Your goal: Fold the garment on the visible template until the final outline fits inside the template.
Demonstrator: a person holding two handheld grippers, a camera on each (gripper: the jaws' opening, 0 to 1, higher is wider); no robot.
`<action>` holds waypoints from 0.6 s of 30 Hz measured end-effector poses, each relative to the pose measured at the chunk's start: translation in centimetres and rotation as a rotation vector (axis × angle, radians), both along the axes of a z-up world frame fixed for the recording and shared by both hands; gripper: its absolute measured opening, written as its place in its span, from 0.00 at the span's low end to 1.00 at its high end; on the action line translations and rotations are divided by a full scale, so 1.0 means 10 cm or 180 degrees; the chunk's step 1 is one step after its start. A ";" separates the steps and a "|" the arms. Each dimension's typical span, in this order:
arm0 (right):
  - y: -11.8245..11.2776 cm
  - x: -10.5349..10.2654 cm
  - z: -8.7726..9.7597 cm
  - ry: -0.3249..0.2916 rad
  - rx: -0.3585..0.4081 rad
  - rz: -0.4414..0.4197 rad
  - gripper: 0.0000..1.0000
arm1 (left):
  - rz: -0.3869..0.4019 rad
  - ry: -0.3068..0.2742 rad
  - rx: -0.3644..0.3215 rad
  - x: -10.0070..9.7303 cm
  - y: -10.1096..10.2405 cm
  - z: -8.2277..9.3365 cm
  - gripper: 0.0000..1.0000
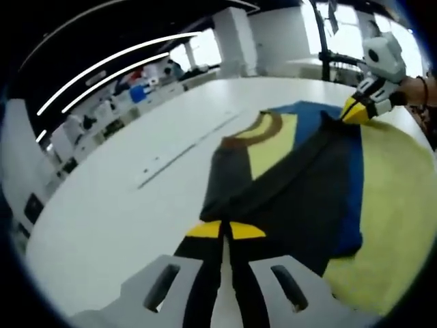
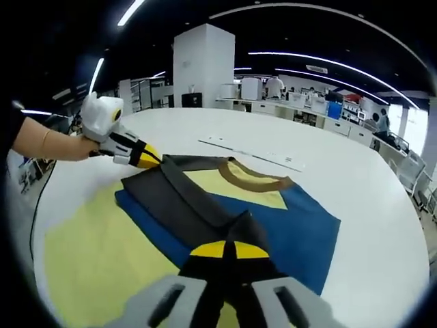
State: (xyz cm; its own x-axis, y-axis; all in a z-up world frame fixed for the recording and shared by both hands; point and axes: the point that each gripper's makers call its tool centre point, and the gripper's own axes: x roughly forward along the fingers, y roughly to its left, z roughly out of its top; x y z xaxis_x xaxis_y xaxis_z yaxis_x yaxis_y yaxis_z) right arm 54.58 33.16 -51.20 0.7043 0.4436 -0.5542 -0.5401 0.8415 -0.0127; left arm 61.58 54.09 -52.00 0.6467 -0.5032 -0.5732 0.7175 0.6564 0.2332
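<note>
The garment (image 2: pixel 205 205) lies on the yellow template (image 2: pixel 95 260) on the white bench (image 2: pixel 355 184), its dark fold stretched lengthwise between the left hand-held gripper (image 2: pixel 151 158) and right hand-held gripper (image 2: pixel 229 249), both pinching it, collar (image 2: pixel 254 181) toward the bench's far side.

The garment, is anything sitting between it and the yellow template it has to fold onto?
Nothing visible does. The garment already lies on the yellow template, and the template's bare part carries no other object. Both tools are shut on the fabric: the left tool and the right tool.
</note>
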 end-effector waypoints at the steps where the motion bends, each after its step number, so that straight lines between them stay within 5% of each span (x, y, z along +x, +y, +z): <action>1: -0.01 0.00 0.01 -0.0007 -0.0004 -0.0008 0.00 | 0.0008 0.0004 -0.0002 0.01 0.00 0.01 0.00; 11: -0.25 0.13 0.27 -0.0287 -0.0110 -0.0154 0.00 | 0.0049 0.0113 -0.0190 0.05 -0.01 0.12 0.00; 18: -0.40 0.17 0.30 -0.0293 -0.0156 -0.0275 0.00 | 0.0054 0.0126 -0.0328 0.09 -0.03 0.20 0.00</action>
State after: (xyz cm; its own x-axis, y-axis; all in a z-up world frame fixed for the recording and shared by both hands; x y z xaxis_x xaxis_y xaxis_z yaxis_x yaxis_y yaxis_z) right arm 56.28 29.14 -48.17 0.7875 0.3532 -0.5051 -0.4603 0.8820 -0.1009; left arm 62.43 53.77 -49.95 0.6335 -0.5500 -0.5443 0.7134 0.6875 0.1356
